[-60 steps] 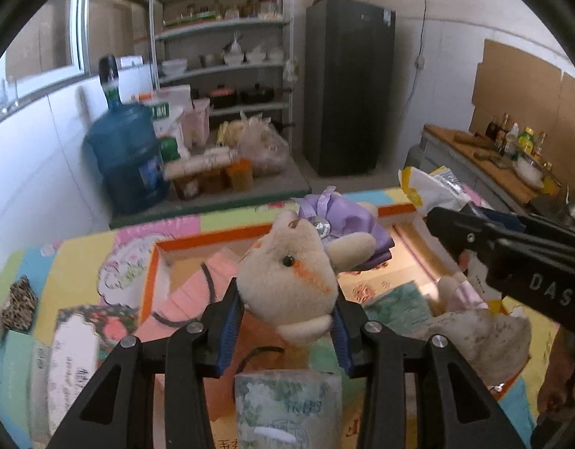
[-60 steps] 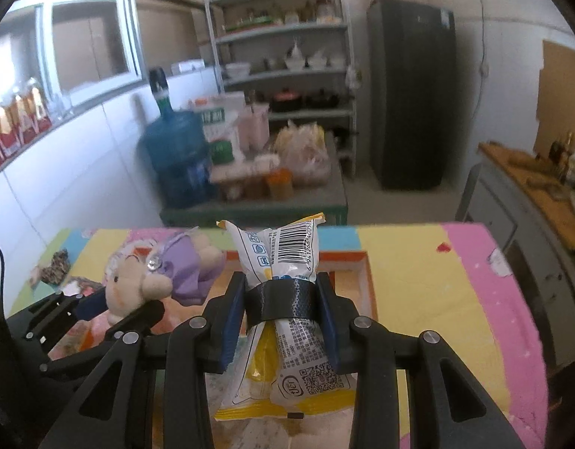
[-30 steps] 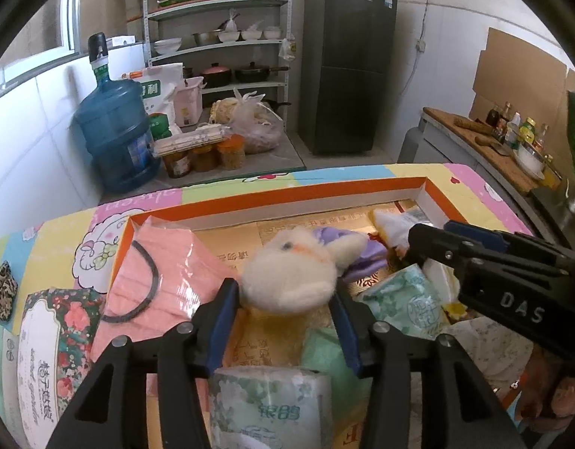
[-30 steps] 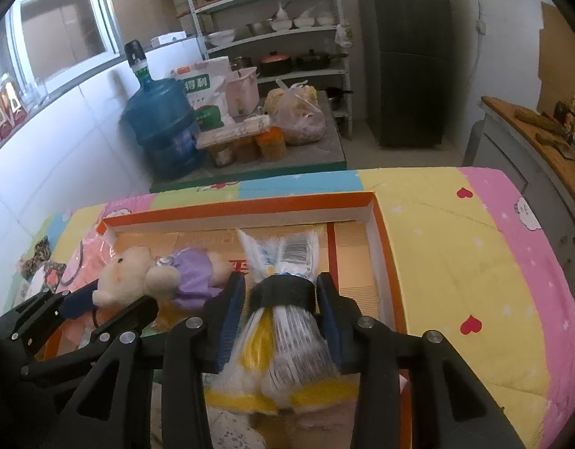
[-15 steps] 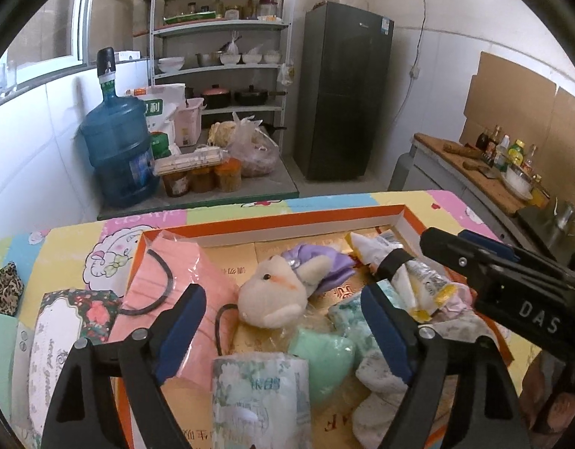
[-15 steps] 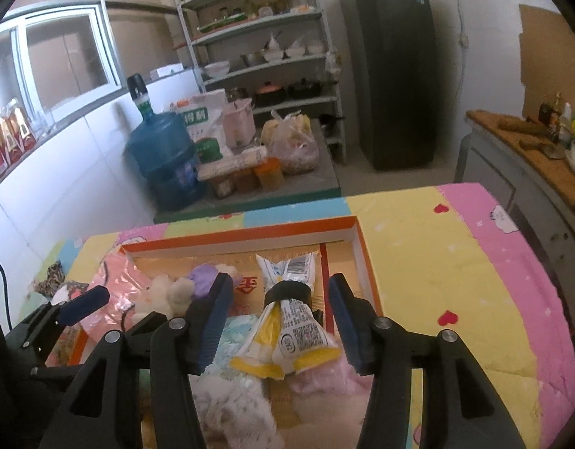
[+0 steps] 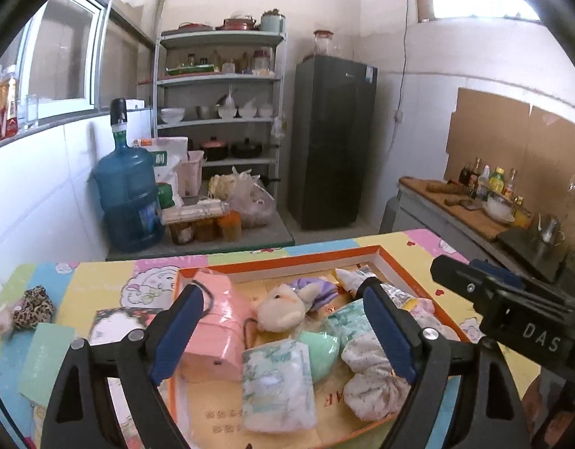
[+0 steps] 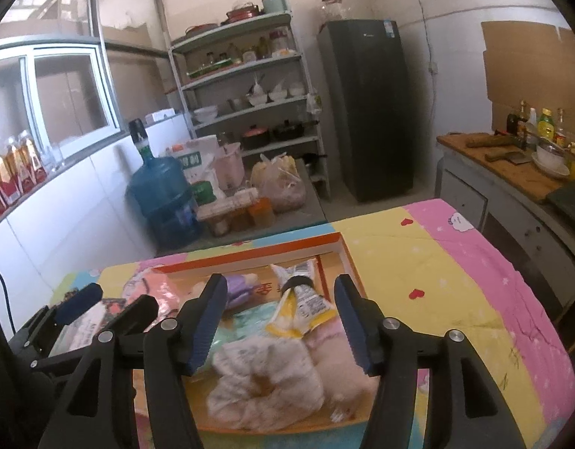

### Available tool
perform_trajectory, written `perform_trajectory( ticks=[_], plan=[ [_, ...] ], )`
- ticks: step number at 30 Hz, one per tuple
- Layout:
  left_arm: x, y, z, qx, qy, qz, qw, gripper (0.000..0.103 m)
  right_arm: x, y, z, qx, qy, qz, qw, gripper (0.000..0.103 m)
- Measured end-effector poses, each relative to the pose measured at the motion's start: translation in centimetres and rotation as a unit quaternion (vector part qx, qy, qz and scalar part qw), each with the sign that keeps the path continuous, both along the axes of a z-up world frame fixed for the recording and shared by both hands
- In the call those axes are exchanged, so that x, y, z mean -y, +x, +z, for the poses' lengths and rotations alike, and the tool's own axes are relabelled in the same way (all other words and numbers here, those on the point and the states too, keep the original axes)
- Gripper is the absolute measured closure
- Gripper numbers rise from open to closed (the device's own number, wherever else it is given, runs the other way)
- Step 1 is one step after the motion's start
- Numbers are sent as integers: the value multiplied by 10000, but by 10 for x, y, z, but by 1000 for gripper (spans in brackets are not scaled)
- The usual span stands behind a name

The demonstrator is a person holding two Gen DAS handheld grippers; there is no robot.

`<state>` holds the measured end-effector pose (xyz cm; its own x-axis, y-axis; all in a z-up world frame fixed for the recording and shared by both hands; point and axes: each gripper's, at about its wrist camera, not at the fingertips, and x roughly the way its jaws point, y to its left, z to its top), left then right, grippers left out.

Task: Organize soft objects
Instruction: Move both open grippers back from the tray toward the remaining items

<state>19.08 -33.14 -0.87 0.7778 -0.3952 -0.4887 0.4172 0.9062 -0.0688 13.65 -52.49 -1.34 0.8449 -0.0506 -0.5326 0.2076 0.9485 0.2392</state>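
Note:
An orange-rimmed tray [image 7: 287,258] [image 8: 347,254] on the colourful table holds soft things: a plush toy in a purple dress [image 7: 283,305] [image 8: 238,286], a yellow-white snack bag [image 8: 302,305] [image 7: 377,288], a pink pack [image 7: 216,321], a tissue pack [image 7: 276,381], a mint pouch [image 7: 321,351] and a cream scrunchie [image 8: 265,378] [image 7: 369,378]. My left gripper [image 7: 283,329] is open and empty above the tray. My right gripper [image 8: 281,321] is open and empty above the tray; its body shows in the left wrist view [image 7: 511,314].
A leopard-print scrunchie [image 7: 33,310], a mint card [image 7: 44,359] and a floral pack [image 7: 119,327] lie on the table left of the tray. Behind the table stand a water jug [image 7: 128,194], shelves [image 7: 220,112], a fridge [image 7: 332,142] and a counter [image 7: 470,205].
Both grippers opened, leaving the plush toy and the snack bag in the tray, then lifted up and back from it.

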Motion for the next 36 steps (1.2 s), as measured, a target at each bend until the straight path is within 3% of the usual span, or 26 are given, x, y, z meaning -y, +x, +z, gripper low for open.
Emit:
perform_trajectory(
  ticks=[3,6,12,23,36],
  plan=[
    [-21,-9,8,85,-265,-17,9996,6,-15,-9,6,50,-5,16,10000,40],
    [-47,-19,14,202,-523,-97,9984,6,-32,-16,14,134,-35,21,9999,35],
    [-112,-26,24,145,-625,324,9974,6,-79,-30,30,361,-51,170,9992,29],
    [-227,-40,32,502,-119,1463,9879,6,-190,-20,42,505,-66,919,9945,29],
    [-314,-37,23,436,38,1908,9806,6,-292,3,40,476,-237,1667,9846,29]
  ],
)
